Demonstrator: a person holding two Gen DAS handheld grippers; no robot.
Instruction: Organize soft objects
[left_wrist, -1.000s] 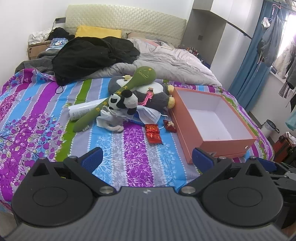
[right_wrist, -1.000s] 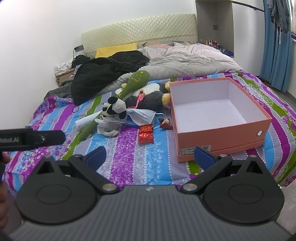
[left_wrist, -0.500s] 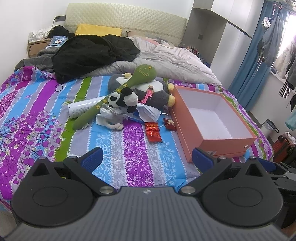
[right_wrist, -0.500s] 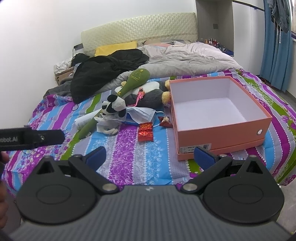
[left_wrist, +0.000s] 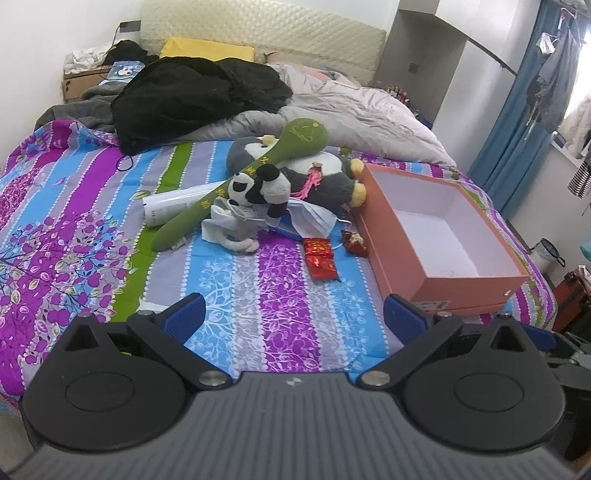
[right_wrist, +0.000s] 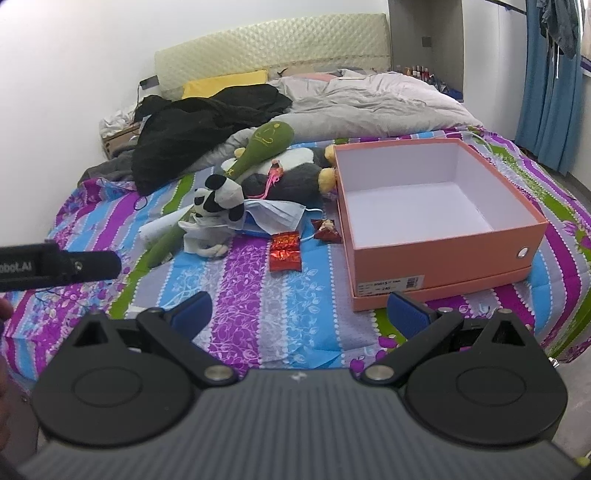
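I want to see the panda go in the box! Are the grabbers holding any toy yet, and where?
Nothing is held. The left gripper and right gripper are both open over the bedspread, short of the panda.

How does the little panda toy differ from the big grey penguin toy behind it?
The panda toy is black and white; the penguin toy is dark grey with a white belly and yellow feet. The panda is much smaller. The panda rests on a white cloth and a blue face mask; the penguin lies beside the orange box. Both are plush toys lying under the green plush club.
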